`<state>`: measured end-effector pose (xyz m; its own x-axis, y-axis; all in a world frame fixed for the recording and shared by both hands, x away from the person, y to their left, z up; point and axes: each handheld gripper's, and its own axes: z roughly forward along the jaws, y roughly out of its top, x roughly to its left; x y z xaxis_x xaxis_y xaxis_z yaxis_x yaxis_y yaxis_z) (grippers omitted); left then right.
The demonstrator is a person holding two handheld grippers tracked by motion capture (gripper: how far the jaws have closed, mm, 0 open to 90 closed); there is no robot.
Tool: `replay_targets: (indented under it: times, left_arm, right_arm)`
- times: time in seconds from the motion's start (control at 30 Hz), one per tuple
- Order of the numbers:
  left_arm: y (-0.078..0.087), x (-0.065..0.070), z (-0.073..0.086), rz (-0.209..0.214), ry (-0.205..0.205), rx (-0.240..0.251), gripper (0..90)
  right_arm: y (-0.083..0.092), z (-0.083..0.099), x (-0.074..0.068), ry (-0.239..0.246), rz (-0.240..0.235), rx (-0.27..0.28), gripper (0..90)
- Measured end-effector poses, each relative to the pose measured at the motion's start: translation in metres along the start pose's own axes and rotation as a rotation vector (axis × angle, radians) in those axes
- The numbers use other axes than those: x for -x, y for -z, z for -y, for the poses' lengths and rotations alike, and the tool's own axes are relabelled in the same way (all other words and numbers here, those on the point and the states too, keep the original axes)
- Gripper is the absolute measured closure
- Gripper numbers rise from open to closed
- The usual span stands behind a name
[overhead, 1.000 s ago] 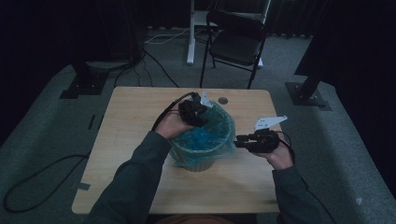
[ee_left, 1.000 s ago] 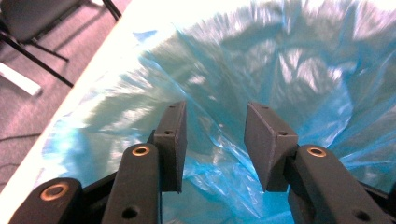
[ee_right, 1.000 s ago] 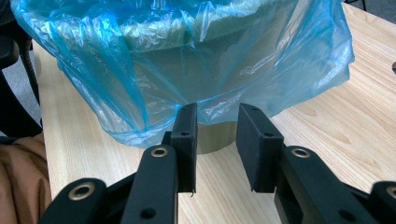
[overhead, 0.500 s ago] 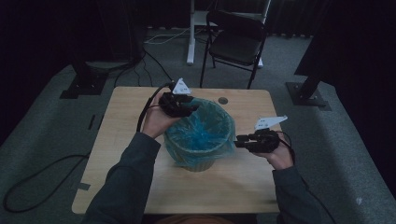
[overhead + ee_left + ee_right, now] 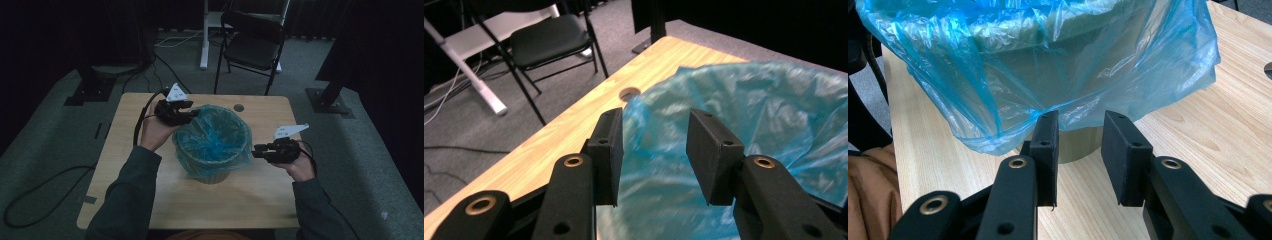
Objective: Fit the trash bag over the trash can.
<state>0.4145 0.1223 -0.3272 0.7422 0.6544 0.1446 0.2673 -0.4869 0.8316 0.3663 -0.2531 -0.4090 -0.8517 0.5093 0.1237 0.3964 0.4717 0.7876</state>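
Bin (image 5: pixel 212 170) stands at table (image 5: pixel 125 190) centre, lined with blue bag (image 5: pixel 215 142) draped over rim. Left gripper (image 5: pixel 192 114) at far-left rim, jaws spread, just opened a little further; bag edge between pads, not pinched. Right gripper (image 5: pixel 256 151) level at bin's right side, jaws released, nothing held, tips just short of bag's hanging hem.

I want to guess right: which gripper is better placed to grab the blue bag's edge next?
Probably left: the left gripper is at the blue bag rim, plastic between its open jaws. The right gripper waits below the overhang.
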Motion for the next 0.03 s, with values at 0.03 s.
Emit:
replay_targets:
  times: [0.03]
  left_arm:
    - [0.0044,-0.0033,0.0042,-0.017,0.014,0.022,58.2]
  right_arm:
    - [-0.0001,0.0001,0.0003,0.0,0.001,0.001,67.9]
